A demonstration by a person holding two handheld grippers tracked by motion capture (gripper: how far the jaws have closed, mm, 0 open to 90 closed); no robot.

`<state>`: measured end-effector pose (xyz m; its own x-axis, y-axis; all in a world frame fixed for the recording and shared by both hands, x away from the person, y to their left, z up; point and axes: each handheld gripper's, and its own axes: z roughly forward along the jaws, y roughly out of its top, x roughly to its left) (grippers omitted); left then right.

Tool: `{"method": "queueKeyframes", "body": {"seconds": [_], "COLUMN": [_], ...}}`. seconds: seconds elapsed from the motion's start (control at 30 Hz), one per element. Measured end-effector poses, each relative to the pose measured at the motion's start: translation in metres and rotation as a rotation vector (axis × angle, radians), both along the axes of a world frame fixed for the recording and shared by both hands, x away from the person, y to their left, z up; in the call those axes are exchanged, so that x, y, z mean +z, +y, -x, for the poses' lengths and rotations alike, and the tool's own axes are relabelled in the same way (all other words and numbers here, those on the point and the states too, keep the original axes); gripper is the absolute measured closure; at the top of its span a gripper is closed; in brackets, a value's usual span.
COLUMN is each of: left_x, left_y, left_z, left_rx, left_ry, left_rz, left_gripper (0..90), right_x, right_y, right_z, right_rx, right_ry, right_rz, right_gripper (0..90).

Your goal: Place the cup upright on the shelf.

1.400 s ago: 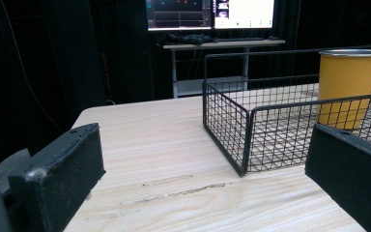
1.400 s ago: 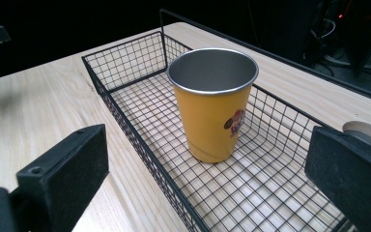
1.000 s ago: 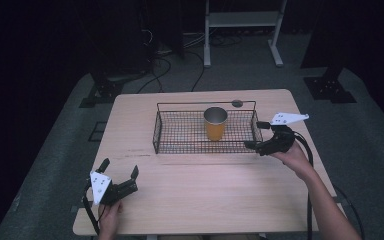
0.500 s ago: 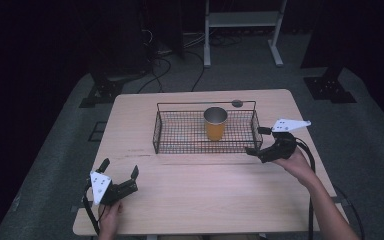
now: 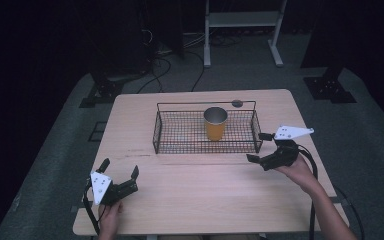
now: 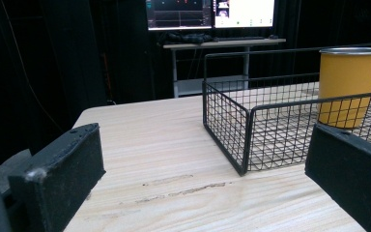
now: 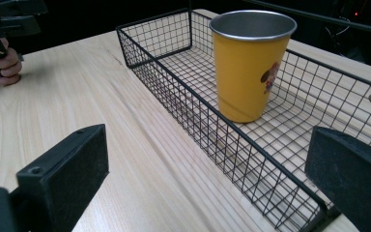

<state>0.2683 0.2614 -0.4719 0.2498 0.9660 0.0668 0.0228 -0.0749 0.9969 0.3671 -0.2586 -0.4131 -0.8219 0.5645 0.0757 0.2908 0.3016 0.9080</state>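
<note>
1. So the yellow cup (image 5: 215, 123) is standing upright inside the black wire basket (image 5: 180, 132), a bit right of the basket's middle, steel rim up and nothing touching it.
2. The basket sits on the far half of the wooden desk (image 5: 205, 195), long side facing the person.
3. Right claw (image 5: 259, 147) is parked just beside the basket's near right corner, jaws spread wide and empty. In the right gripper view the cup (image 7: 249, 63) sits between the two jaws but well beyond them, behind the mesh.
4. Left claw (image 5: 119, 172) is down at the near left of the desk, well apart from the basket, also released with nothing in it.
5. There's a small dark round disc (image 5: 237, 103) on the desk just behind the basket.
</note>
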Motion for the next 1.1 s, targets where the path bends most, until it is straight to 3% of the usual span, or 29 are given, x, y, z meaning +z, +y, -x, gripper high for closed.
{"method": "queueKeyframes", "body": {"seconds": [0.63,1.1], "left_x": [0.000,0.000], "left_y": [0.000,0.000], "left_z": [0.000,0.000], "left_rx": [0.000,0.001], "left_ry": [-0.001,-0.002], "left_rz": [0.000,0.001], "left_gripper": [0.0,0.0], "right_x": [-0.018,-0.027], "right_y": [-0.009,-0.016], "right_z": [0.014,0.027], "right_rx": [-0.001,-0.015], "right_ry": [0.038,0.034], "right_rz": [-0.009,-0.022], "right_gripper": [1.3,1.3]}}
